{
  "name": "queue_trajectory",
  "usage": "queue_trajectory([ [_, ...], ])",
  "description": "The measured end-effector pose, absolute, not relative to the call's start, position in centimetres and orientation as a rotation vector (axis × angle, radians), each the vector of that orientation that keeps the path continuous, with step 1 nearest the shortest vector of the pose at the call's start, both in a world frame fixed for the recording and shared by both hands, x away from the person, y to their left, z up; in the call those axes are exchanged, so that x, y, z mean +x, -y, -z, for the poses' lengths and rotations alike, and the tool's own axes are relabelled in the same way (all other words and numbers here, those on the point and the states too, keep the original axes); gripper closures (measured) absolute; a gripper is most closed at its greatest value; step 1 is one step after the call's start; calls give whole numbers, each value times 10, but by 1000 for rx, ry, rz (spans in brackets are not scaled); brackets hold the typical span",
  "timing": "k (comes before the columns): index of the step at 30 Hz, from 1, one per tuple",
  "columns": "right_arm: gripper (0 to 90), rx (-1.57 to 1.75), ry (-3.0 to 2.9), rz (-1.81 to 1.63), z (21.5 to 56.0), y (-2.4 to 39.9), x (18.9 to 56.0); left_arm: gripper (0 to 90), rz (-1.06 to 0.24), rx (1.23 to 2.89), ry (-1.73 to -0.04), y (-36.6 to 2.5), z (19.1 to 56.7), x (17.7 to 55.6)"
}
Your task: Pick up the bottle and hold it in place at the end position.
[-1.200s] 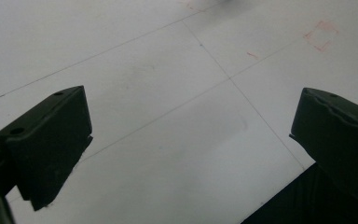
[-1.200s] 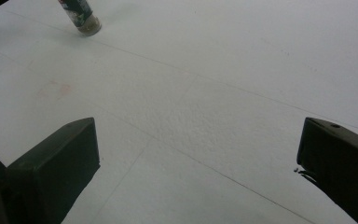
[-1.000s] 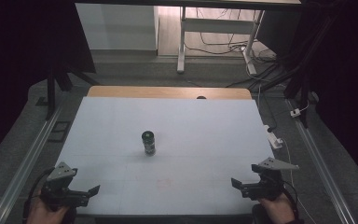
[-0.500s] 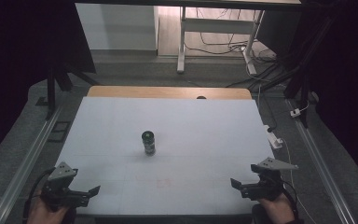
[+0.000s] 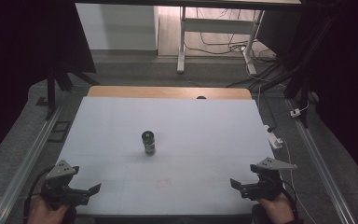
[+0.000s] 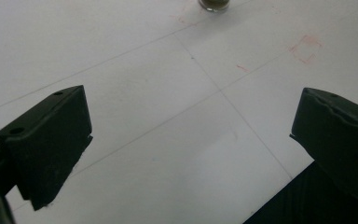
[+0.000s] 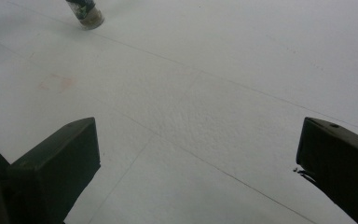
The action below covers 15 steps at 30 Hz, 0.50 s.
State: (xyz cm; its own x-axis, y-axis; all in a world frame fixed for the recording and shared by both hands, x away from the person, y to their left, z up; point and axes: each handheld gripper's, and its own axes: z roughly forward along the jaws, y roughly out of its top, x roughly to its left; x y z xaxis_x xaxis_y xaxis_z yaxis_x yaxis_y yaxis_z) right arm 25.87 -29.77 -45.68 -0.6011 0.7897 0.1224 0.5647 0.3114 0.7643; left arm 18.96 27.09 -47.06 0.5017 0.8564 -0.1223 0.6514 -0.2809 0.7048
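Note:
A small glass jar (image 5: 148, 143) with a dark lid stands upright near the middle of the white table (image 5: 200, 121). My left gripper (image 5: 91, 192) is held over the near left corner, jaws wide apart and holding nothing. My right gripper (image 5: 237, 187) sits at the near right corner, open too. Between the spread jaws of the left gripper (image 6: 191, 121) lies bare table, with the jar's base (image 6: 213, 4) at the top edge of its view. The right gripper (image 7: 198, 144) also frames bare table, and the jar (image 7: 86, 11) is far off at upper left.
A faint red square mark (image 5: 163, 183) lies on the table in front of the jar. A wooden strip (image 5: 168, 92) runs along the far edge. A white plug block (image 5: 275, 140) hangs off the right edge. Metal rails (image 5: 28, 158) flank both sides.

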Motion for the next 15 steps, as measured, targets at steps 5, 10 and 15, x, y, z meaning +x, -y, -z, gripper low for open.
queue_trajectory([
  [5, 0, 1224, -2310, -1170, 457, 297, 259, 0, -361, 2031, -1216, -266, 469, 192],
  [10, 0, 1222, -2313, -1168, 457, 297, 259, 0, -360, 2024, -1206, -264, 467, 195],
  [15, 0, 1218, -2315, -1163, 457, 297, 259, 0, -357, 2027, -1159, -259, 466, 201],
])
